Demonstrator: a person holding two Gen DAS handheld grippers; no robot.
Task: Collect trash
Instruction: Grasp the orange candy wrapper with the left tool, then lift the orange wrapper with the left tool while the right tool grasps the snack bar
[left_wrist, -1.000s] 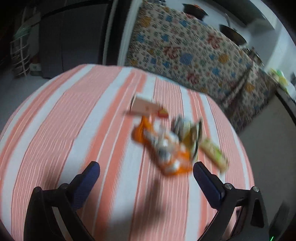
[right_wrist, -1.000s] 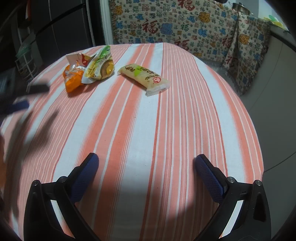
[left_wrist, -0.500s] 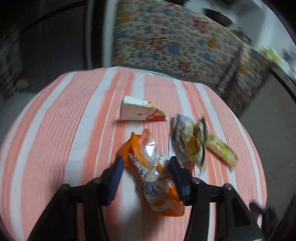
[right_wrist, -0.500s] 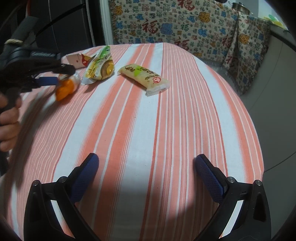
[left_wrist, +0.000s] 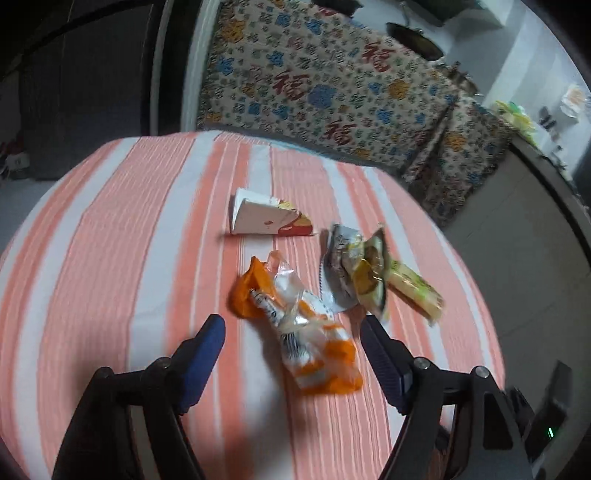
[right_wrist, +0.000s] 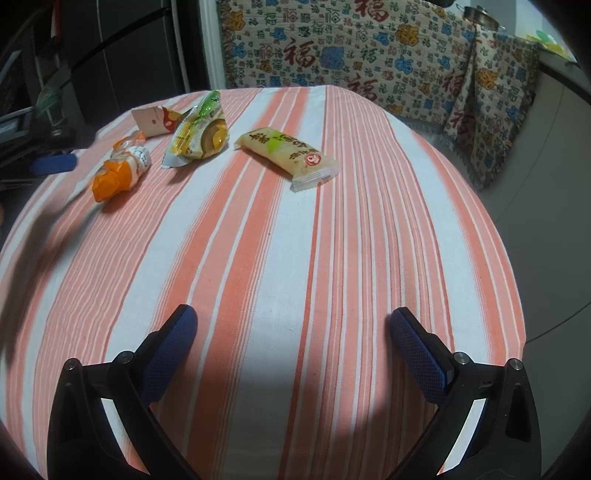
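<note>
The surface (right_wrist: 332, 258) is covered by a cloth with orange and white stripes. Behind it hangs a patterned blanket (right_wrist: 369, 55) with red characters and blue and yellow motifs.

The right gripper (right_wrist: 293, 328) sits low over the near, bare part of the cloth. Its jaws are spread wide, with nothing between them.

The left gripper (left_wrist: 291, 332) points down at the group of trash. Its jaws have just been opening and now stand apart. The orange wrapper (left_wrist: 295, 328) lies between them on the cloth, with a gap showing on each side, so neither pad presses on it. In the right wrist view, one blue pad of this gripper appears at the left edge, just beside the same wrapper.

All four pieces of trash lie on the far left part of the surface in the right wrist view:
- The long pale snack bar packet (right_wrist: 288, 157) lies flat, apart from the others on their right.
- The orange wrapper (right_wrist: 120, 171) is crumpled and nearest the left gripper.
- The green and yellow wrapper (right_wrist: 199, 134) is crumpled and lies between the orange wrapper and the snack bar packet.
- The white and red triangular carton (right_wrist: 155, 120) lies farthest back, touching or just beside the green and yellow wrapper.
</note>
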